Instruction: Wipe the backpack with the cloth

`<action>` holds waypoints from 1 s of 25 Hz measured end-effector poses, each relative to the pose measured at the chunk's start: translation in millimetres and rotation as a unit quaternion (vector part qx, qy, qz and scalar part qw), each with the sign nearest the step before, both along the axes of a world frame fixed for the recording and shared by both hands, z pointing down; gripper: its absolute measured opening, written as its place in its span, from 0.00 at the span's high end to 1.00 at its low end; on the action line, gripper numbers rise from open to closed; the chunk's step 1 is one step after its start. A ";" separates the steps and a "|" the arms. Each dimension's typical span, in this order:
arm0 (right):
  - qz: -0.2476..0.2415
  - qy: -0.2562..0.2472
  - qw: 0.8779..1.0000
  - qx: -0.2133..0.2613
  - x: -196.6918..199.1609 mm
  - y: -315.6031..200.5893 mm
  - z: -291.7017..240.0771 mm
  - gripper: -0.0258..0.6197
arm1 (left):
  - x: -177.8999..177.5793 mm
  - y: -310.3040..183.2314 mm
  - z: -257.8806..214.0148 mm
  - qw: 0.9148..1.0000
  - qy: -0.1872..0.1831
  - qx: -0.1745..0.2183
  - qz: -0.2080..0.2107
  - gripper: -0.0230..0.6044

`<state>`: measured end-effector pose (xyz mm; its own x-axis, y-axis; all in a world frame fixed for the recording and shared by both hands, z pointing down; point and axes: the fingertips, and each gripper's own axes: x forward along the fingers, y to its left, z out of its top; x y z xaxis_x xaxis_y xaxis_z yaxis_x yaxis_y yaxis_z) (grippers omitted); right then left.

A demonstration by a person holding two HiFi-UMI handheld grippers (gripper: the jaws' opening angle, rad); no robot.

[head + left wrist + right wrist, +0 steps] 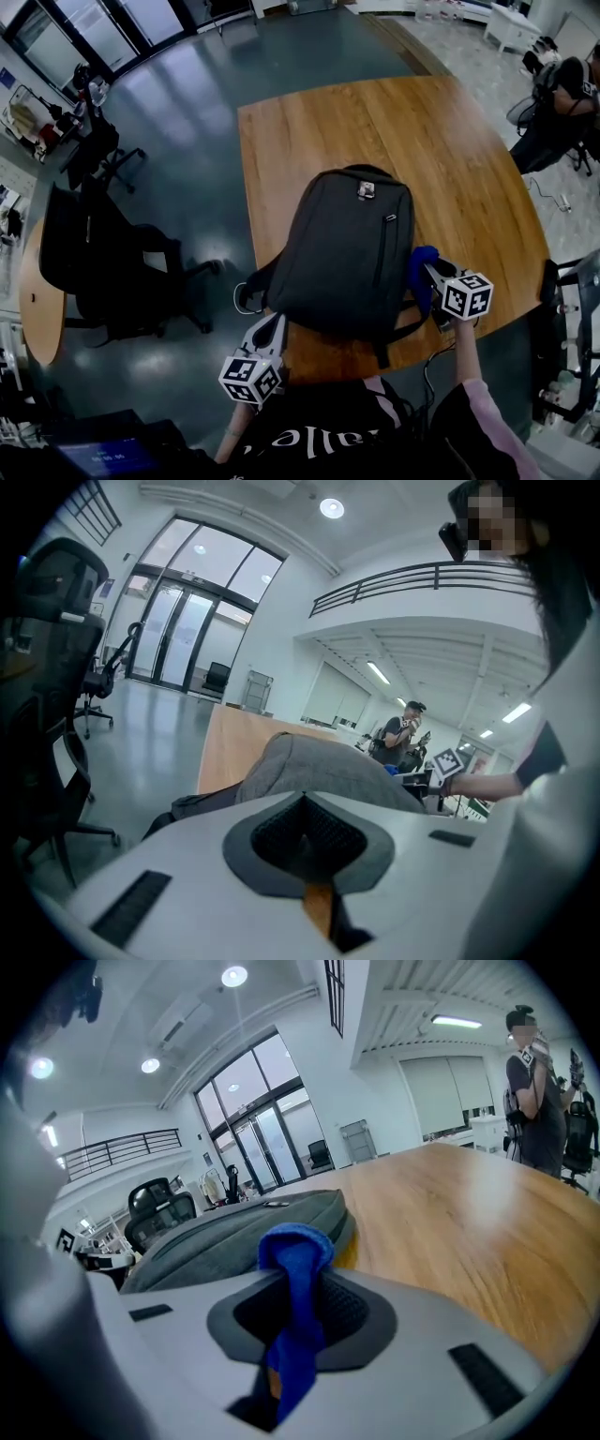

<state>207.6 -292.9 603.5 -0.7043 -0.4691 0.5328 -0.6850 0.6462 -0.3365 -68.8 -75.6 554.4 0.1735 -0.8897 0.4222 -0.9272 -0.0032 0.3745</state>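
Your right gripper [295, 1312] was clamped on the blue cloth [292, 1269], with a fold of it standing up between the jaws. The gripper sat at the right edge of the backpack [342, 248], and the cloth probably touched the grey fabric, though the head view was too coarse to confirm. The backpack lay flat near the front edge of the wooden table [469, 141]. Your left gripper [305, 836] had its jaws together with nothing between them, just beside the backpack's lower left corner.
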 end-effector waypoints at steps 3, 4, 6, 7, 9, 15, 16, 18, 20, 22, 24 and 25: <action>-0.001 0.007 1.000 0.009 -2.2 -29.6 -0.1 0.88 | 1.0 -0.7 2.7 1.000 -0.001 -0.004 -0.001 0.97; -0.002 0.010 1.000 0.012 -3.4 -40.2 -0.5 0.88 | 1.9 -1.3 3.7 1.000 -0.001 -0.005 0.000 0.97; -0.006 0.014 1.000 0.018 -6.3 -61.1 -1.4 0.88 | 4.2 -2.3 5.7 1.000 -0.001 -0.007 0.003 0.97; -0.008 0.018 1.000 0.021 -7.7 -70.9 -2.2 0.88 | 5.3 -2.3 6.5 1.000 -0.001 -0.009 0.004 0.97; -0.013 0.024 0.999 0.026 -9.9 -89.5 -4.1 0.88 | 6.8 -1.4 7.5 1.000 -0.001 -0.012 0.004 0.97; -0.011 0.031 0.999 0.024 -13.6 -139.8 -5.9 0.88 | 5.6 2.0 9.5 1.000 0.000 -0.022 -0.006 0.97; -0.012 0.034 0.999 0.024 -14.3 -147.5 -5.5 0.88 | 4.8 2.7 10.3 1.000 -0.001 -0.023 -0.008 0.97; -0.013 0.041 0.999 0.024 -15.5 -163.0 -4.7 0.88 | 3.2 3.9 11.5 1.000 -0.001 -0.026 -0.012 0.97; -0.010 0.047 0.999 0.023 -15.2 -179.9 -3.8 0.88 | 1.8 5.2 12.2 0.999 -0.002 -0.028 -0.016 0.97; -0.007 0.051 0.998 0.023 -15.8 -196.3 -2.9 0.88 | -0.2 7.3 12.9 0.999 -0.002 -0.030 -0.020 0.97; -0.006 0.053 0.998 0.023 -18.9 -209.6 -3.3 0.88 | -2.2 9.5 13.6 0.999 -0.003 -0.033 -0.024 0.97; -0.005 0.056 0.998 0.021 -20.6 -214.9 -2.9 0.88 | -3.3 10.5 13.7 0.999 -0.003 -0.035 -0.026 0.97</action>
<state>187.0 -507.7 600.6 -0.6454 -0.4867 0.5887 -0.7110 0.6645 -0.2300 -72.1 -65.1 568.1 0.1245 -0.8662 0.4839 -0.9279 0.0711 0.3660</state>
